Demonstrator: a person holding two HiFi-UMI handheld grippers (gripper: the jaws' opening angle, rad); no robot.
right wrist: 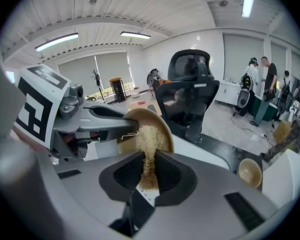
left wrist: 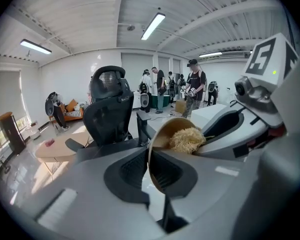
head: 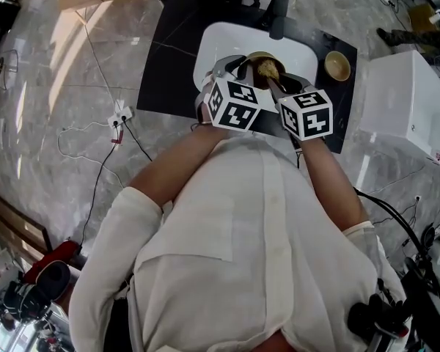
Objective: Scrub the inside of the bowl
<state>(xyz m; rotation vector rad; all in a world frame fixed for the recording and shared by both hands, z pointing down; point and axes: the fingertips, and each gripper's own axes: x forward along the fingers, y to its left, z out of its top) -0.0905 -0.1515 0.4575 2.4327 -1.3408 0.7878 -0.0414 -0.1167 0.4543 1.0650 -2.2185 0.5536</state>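
With my left gripper (left wrist: 152,166) pinching the rim of the tilted bowl (left wrist: 164,133) above the white basin (head: 221,39), and my right gripper (right wrist: 146,179) clamped on the scrubber (right wrist: 150,136) inside it, I'd press lightly and sweep circles, bowl steady.

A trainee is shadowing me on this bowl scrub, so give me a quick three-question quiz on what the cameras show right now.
1. True or false: the left gripper is shut on the rim of the bowl.
2. Multiple choice: what is clamped in the right gripper? A) a folded cloth. B) a fibre scrubber. C) nothing.
3. Count: how many bowls show in the head view?

Key
1. True: the rim sits between its jaws.
2. B: its head is inside the bowl.
3. Two: the held one and a spare bowl on the black table.
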